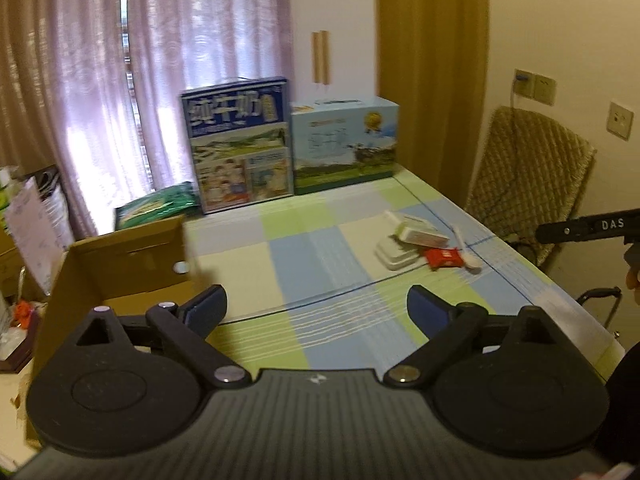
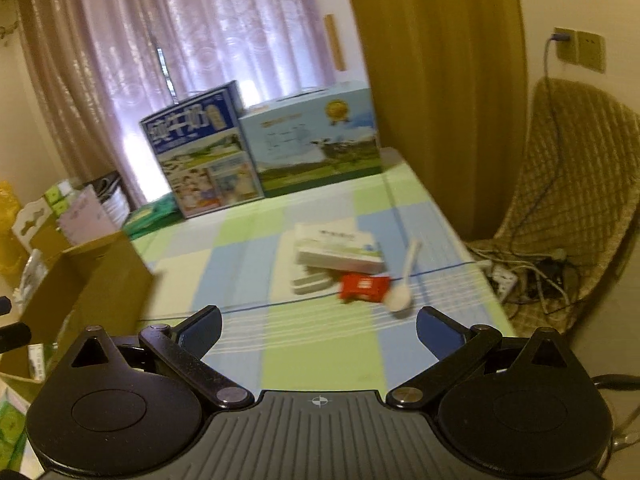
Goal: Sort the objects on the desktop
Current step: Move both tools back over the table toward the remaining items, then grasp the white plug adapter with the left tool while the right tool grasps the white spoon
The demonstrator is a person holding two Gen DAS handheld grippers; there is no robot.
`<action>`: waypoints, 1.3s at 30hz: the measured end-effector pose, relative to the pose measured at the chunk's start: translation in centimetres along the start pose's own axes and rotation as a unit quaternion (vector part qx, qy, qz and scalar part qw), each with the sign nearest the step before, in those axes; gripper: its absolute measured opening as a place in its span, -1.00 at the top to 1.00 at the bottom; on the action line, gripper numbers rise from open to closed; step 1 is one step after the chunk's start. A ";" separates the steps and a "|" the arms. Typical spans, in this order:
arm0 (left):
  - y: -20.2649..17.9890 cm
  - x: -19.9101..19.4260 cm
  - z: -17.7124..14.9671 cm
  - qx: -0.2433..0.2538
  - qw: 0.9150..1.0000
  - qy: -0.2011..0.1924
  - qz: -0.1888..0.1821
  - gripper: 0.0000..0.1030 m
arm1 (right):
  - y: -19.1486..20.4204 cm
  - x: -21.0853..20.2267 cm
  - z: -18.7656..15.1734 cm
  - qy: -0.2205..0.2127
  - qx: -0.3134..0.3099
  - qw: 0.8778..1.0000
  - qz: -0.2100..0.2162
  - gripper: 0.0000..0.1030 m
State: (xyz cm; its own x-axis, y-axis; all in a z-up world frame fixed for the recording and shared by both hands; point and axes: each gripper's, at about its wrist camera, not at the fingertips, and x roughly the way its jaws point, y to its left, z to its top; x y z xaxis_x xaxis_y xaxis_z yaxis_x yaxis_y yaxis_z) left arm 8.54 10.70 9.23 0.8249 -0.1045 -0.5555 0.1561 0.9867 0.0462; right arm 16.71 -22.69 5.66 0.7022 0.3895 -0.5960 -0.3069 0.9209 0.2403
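Note:
On the checked tablecloth (image 1: 304, 264) (image 2: 256, 264) lies a small pile: a white-green carton (image 1: 420, 232) (image 2: 340, 248) resting on a flat white case (image 1: 396, 256) (image 2: 308, 282), a red snack packet (image 1: 442, 258) (image 2: 362, 286) and a white plastic spoon (image 1: 466, 250) (image 2: 404, 284). My left gripper (image 1: 316, 312) is open and empty, well short of the pile and beside an open cardboard box (image 1: 116, 276) (image 2: 80, 280). Over the table's near part, my right gripper (image 2: 318, 334) is open with nothing in it, the pile just beyond its fingertips.
Two printed milk cartons (image 1: 240, 144) (image 1: 346, 140) (image 2: 200, 148) (image 2: 316, 140) stand at the table's far end before curtains. A green packet (image 1: 160, 204) lies left of them. A cushioned chair (image 1: 528, 176) (image 2: 568, 200) with cables stands right of the table. Clutter fills the left side.

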 end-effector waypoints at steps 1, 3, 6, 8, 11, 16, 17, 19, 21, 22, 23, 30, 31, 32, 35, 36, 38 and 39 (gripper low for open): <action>-0.6 0.7 0.2 0.004 1.000 0.003 -0.004 -0.84 | -0.9 0.2 0.0 0.001 0.003 1.000 -0.002 -0.96; -1.7 2.2 0.5 0.013 1.000 0.010 -0.011 -0.84 | -2.3 0.8 0.1 0.004 0.007 1.000 -0.011 -0.96; -3.2 4.4 1.1 0.024 0.999 0.020 -0.024 -0.84 | -4.3 1.7 0.1 0.010 0.017 1.000 -0.018 -0.96; -4.3 6.1 1.5 0.037 0.998 0.026 -0.032 -0.84 | -5.5 2.4 0.1 0.015 0.023 0.999 -0.021 -0.96; -5.7 8.7 2.1 0.061 0.997 0.036 -0.042 -0.84 | -7.2 3.7 0.0 0.019 0.033 0.999 -0.023 -0.96; -7.5 13.2 2.8 0.098 0.992 0.053 -0.056 -0.84 | -8.5 6.5 0.1 0.028 0.028 0.999 -0.023 -0.96; -7.7 14.0 2.9 0.103 0.991 0.055 -0.061 -0.84 | -8.6 7.2 0.1 0.030 0.020 0.999 -0.023 -0.96; -8.2 15.7 3.0 0.114 0.989 0.061 -0.064 -0.84 | -8.5 8.5 0.1 0.033 0.003 0.999 -0.024 -0.96; -8.6 17.6 3.1 0.130 0.987 0.064 -0.068 -0.84 | -8.5 10.0 0.1 0.037 -0.013 0.999 -0.023 -0.96; -8.7 18.4 3.1 0.137 0.986 0.066 -0.070 -0.84 | -8.5 10.8 0.0 0.040 -0.020 0.999 -0.020 -0.96; -8.9 19.4 3.2 0.147 0.984 0.067 -0.072 -0.84 | -8.5 11.6 0.0 0.042 -0.027 0.999 -0.017 -0.96; -10.0 24.2 3.5 0.163 0.980 0.077 -0.083 -0.84 | -9.0 16.3 -0.6 0.070 -0.056 0.996 -0.014 -0.86; -10.1 24.7 3.5 0.164 0.980 0.076 -0.085 -0.84 | -9.1 16.9 -0.7 0.073 -0.057 0.996 -0.015 -0.71; -10.3 25.3 3.5 0.165 0.980 0.074 -0.086 -0.84 | -9.2 17.5 -0.8 0.078 -0.057 0.995 -0.015 -0.60; -10.6 26.7 3.7 0.168 0.979 0.068 -0.090 -0.84 | -9.5 19.1 -0.9 0.089 -0.057 0.994 -0.013 -0.43; -10.7 27.2 3.8 0.169 0.979 0.066 -0.092 -0.84 | -9.5 19.5 -1.0 0.092 -0.060 0.994 -0.013 -0.39; -10.9 28.2 4.0 0.171 0.979 0.064 -0.094 -0.84 | -9.6 20.2 -1.2 0.097 -0.061 0.993 -0.013 -0.22; -10.9 28.5 4.0 0.172 0.978 0.065 -0.096 -0.84 | -9.8 20.5 -1.2 0.098 -0.059 0.993 -0.012 -0.17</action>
State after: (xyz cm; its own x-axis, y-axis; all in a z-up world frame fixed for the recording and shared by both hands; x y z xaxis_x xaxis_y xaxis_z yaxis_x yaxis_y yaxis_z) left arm 32.57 -3.58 -3.76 0.6901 -0.2452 -0.6809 0.4937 0.8475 0.1952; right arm 33.31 -23.75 -9.83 0.5748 0.3473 -0.7409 -0.3730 0.9172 0.1405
